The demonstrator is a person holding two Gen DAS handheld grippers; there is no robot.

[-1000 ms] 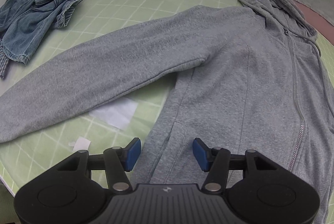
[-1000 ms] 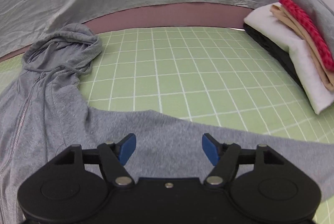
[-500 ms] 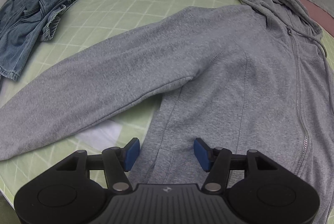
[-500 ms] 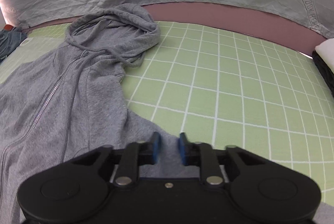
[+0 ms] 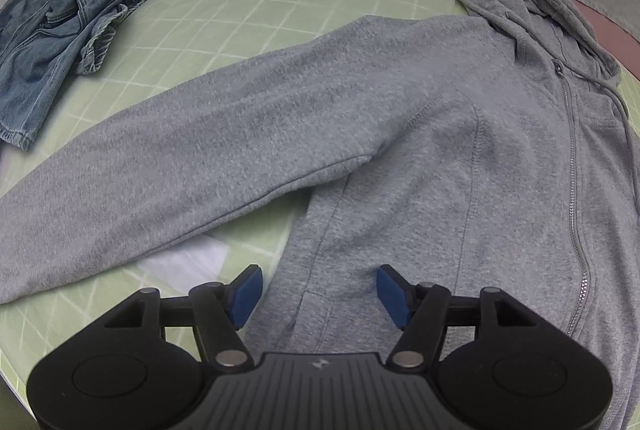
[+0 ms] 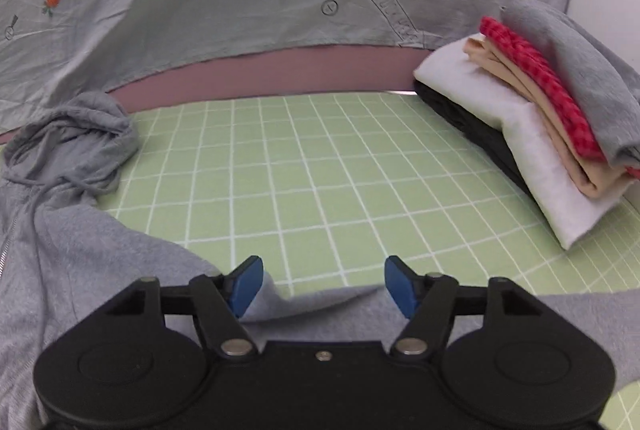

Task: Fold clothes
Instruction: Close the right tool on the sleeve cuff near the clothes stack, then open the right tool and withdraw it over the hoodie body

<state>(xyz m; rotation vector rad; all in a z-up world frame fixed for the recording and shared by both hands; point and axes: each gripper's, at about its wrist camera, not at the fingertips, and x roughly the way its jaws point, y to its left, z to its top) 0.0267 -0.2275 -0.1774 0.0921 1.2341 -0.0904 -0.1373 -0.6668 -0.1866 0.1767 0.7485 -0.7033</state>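
We have a grey hoodie (image 5: pixel 460 157) lying flat on the green grid mat (image 6: pixel 304 165), zipper side up, with its hood near the far edge of the mat. One sleeve (image 5: pixel 192 165) reaches out toward the left edge, and the other sleeve (image 6: pixel 360 310) runs toward the right edge, just under our right tongs. Half a second ago our right gripper (image 6: pixel 323 282) was squeezed shut right at the sleeve. Now its blue pads stand wide apart and hold nothing. The sleeve below it has a little bump in it, so we think we gave the cloth a small tug and then let go. Our left gripper (image 5: pixel 318 290) is wide open too, and it has stayed open, hanging over the bottom part of the hoodie. It holds nothing. So the hoodie is spread out but not folded, and both sleeves lie out to the sides. A pile of folded clothes (image 6: pixel 532 117) sits at the far right corner of the mat. A bunched-up pair of jeans (image 5: pixel 68 25) sits at the far left corner.
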